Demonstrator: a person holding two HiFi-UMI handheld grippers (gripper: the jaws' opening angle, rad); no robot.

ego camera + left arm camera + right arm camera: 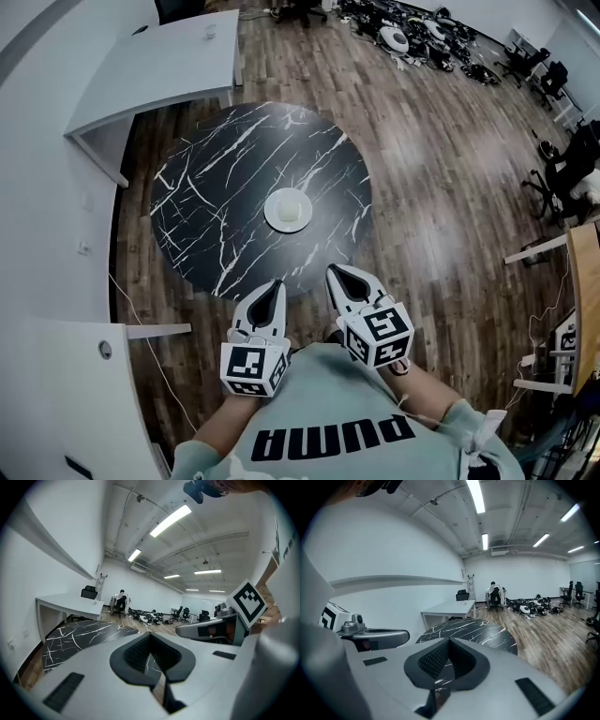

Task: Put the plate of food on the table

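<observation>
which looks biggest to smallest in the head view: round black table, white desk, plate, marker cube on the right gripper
1. round black table
2. white desk, though it stands farther off
3. marker cube and plate: these look about alike, and the cube is much nearer the camera, so I won't rank them.

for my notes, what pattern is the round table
Round table: black with white veins, clearest in head view.
</observation>
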